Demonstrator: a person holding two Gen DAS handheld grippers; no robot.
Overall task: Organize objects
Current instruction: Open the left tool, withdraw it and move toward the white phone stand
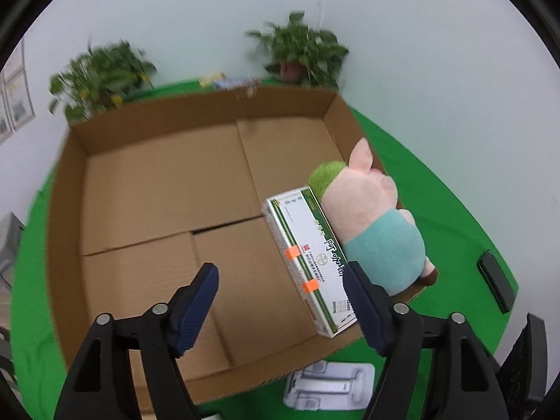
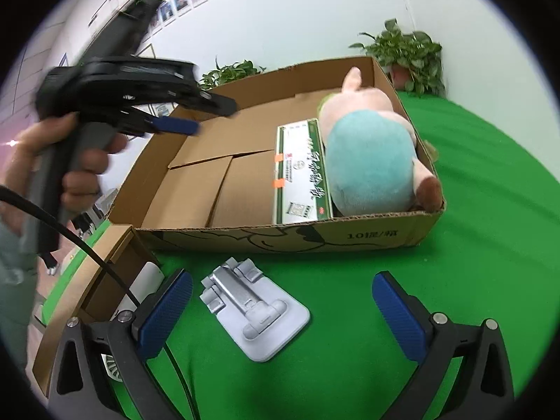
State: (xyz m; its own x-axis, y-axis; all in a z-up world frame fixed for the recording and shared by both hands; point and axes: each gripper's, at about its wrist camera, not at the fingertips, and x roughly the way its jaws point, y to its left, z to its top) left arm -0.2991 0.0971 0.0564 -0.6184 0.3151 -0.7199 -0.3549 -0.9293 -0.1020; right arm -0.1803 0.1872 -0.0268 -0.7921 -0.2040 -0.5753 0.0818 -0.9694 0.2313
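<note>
the right gripper [image 2: 281, 309] is spread wide and empty, with the grey phone stand [image 2: 255, 309] lying flat on the green surface [image 2: 472, 245] just ahead between its fingers (rigid, light, probably slick plastic); judged best pinched across its raised hinge.

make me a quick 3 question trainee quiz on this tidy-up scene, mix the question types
1. True or false: the plush pig lies inside the cardboard box.
2. Which item lies on the green cloth outside the box? A) the grey phone stand B) the plush pig C) the white and green carton
3. Fill in: the right tongs are ____ with nothing between the pads.

Key
1. True; it lies against the right wall beside the carton.
2. A; it sits just in front of the box's near wall.
3. open; the left tongs, over the box, are empty too.
</note>
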